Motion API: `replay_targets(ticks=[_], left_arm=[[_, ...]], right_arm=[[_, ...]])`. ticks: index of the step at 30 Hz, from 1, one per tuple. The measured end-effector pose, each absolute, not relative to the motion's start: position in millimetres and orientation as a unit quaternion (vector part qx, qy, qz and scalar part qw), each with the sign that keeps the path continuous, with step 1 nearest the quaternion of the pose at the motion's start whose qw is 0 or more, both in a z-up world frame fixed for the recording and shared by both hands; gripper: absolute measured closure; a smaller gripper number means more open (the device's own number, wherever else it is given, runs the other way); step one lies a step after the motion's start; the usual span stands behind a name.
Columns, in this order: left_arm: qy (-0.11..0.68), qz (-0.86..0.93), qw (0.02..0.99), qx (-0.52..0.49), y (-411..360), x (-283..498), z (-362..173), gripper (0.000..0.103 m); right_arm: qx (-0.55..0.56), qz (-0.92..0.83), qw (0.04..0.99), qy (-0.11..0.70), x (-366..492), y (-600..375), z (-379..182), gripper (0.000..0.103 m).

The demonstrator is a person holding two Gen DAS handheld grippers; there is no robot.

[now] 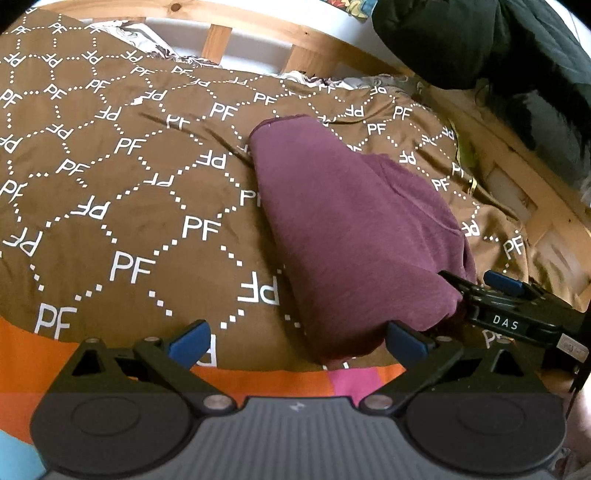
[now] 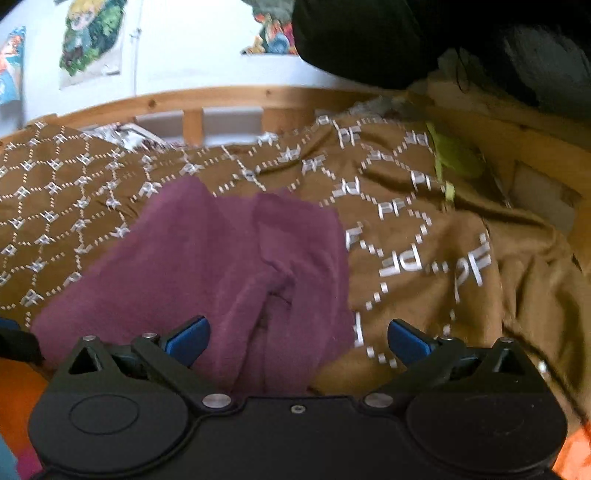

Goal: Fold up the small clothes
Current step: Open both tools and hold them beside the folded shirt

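A maroon garment (image 1: 351,229) lies folded in a long strip on the brown bedspread (image 1: 129,184) printed with white "PF" letters. My left gripper (image 1: 299,343) is open at the strip's near end. Its right blue pad sits beside the cloth and nothing is between the pads. My right gripper (image 1: 476,282) is open at the garment's near right corner. In the right wrist view the garment (image 2: 221,258) spreads ahead of the open right gripper (image 2: 299,339). Its near edge lies low between the blue pads, with no pad pressing on it.
A wooden bed rail (image 1: 258,33) runs along the far side and another (image 1: 517,166) along the right. Dark bulky clothing (image 1: 480,44) is heaped at the top right. An orange and pink cover (image 1: 258,380) shows near me. A green item (image 2: 454,155) lies by the right rail.
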State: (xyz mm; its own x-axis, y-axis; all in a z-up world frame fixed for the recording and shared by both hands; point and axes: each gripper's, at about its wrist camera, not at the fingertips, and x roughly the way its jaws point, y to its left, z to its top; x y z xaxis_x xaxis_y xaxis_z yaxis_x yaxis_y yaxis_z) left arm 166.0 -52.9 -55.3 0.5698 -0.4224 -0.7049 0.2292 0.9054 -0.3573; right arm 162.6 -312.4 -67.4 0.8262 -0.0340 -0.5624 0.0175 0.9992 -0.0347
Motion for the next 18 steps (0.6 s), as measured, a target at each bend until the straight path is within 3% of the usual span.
replay_targets(ticks=[18], left_arm=[[0.419, -0.215, 0.869, -0.151, -41.9, 163.6, -52.9, 0.001]], right_arm=[[-0.018, -0.023, 0.960, 0.278, 154.5, -311.7, -84.4, 0.001]])
